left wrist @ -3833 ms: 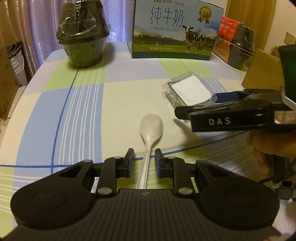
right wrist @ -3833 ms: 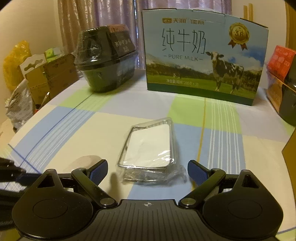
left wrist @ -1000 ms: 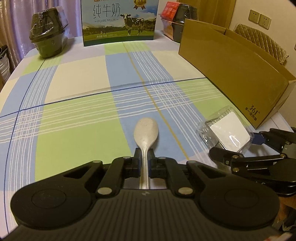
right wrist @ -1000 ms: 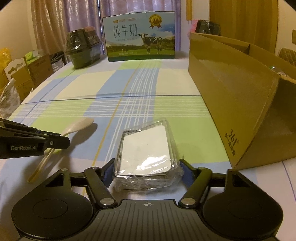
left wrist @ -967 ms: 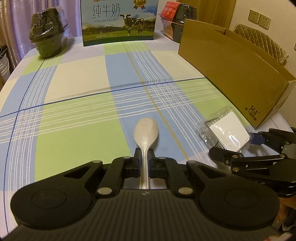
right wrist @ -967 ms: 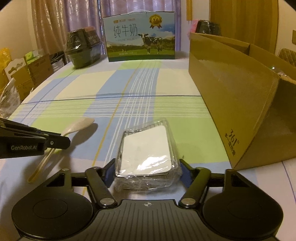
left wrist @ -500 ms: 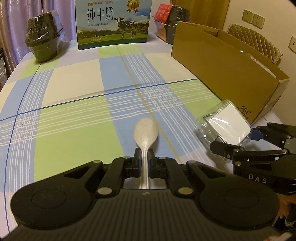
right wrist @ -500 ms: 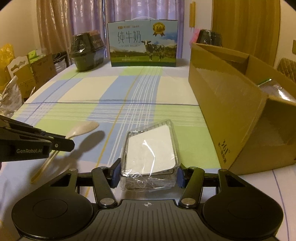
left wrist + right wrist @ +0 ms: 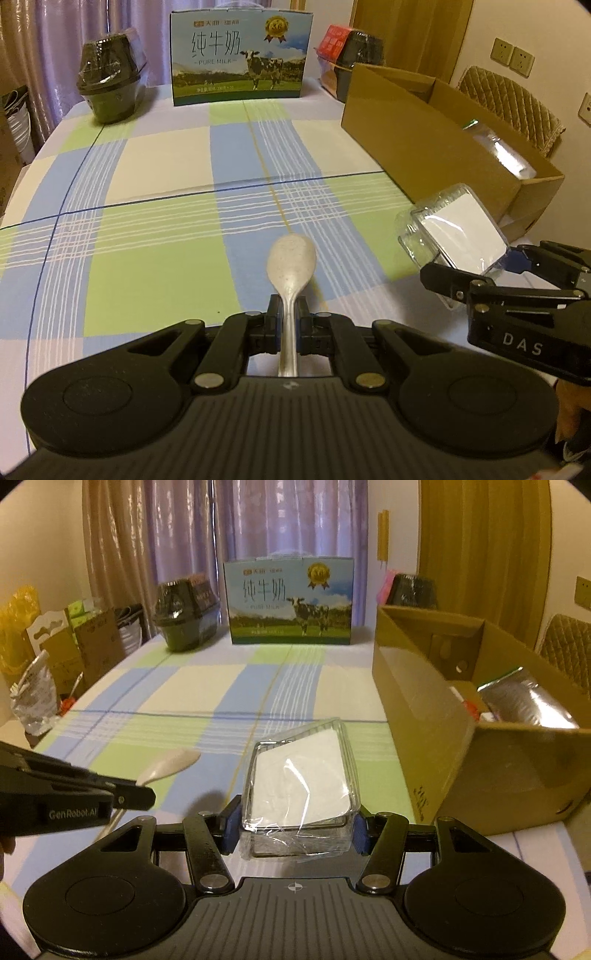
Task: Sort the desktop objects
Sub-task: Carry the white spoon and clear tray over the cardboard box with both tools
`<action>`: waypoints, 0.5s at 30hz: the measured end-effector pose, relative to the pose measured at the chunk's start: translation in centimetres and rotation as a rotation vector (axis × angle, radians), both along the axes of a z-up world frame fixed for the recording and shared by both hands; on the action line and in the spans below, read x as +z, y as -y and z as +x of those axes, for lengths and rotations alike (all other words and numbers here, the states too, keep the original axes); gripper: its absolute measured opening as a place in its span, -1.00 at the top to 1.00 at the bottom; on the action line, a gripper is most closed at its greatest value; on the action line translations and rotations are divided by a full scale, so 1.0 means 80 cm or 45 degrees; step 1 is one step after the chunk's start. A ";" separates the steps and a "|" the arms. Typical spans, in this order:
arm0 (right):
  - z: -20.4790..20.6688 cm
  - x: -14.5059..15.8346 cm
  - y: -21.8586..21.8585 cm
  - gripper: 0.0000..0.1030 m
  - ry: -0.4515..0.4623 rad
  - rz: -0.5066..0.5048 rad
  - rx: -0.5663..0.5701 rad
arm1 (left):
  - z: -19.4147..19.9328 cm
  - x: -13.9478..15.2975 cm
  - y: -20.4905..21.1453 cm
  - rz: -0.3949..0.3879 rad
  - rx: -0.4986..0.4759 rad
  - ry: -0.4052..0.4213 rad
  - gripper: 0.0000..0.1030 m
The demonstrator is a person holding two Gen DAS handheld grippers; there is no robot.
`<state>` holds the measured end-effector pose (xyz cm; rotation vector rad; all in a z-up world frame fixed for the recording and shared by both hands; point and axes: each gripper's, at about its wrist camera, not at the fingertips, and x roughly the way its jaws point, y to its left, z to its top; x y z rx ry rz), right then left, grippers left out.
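Left wrist view. Left gripper point(image 9: 289, 325): clamped on the handle of a pale speckled plastic spoon point(image 9: 291, 261), bowl pointing straight ahead, long axis in line with the fingers, held clear above the table point(image 9: 155, 173). Right gripper point(image 9: 476, 273): low at right, carrying a clear plastic box with a white card inside point(image 9: 456, 229). Open brown cardboard carton point(image 9: 424, 147): ahead and to the right of both, nearer the right gripper; judged the likely drop point.

Right wrist view. Right gripper point(image 9: 293, 829): closed on the clear box point(image 9: 299, 782) across its short sides, box tilted, lifted off the table. Carton point(image 9: 443, 734): just right of the box, open top showing a silver foil pouch point(image 9: 524, 701) already inside. Spoon point(image 9: 168, 764) and left gripper point(image 9: 129, 794): to the left.

Surface: checked blue, green and cream tablecloth. Room: milk carton case point(image 9: 290, 602), dark wrapped tub point(image 9: 184, 609), purple curtains point(image 9: 280, 528).
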<state>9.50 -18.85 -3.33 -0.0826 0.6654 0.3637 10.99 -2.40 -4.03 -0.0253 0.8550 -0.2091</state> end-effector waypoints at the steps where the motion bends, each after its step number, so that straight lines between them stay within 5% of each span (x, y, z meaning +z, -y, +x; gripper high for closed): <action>1: -0.003 0.004 0.001 -0.04 0.007 0.006 -0.001 | -0.004 0.005 0.002 0.000 0.004 0.005 0.93; 15: -0.036 0.050 0.040 -0.04 0.087 0.083 -0.048 | -0.038 0.054 0.048 0.004 0.002 0.041 0.93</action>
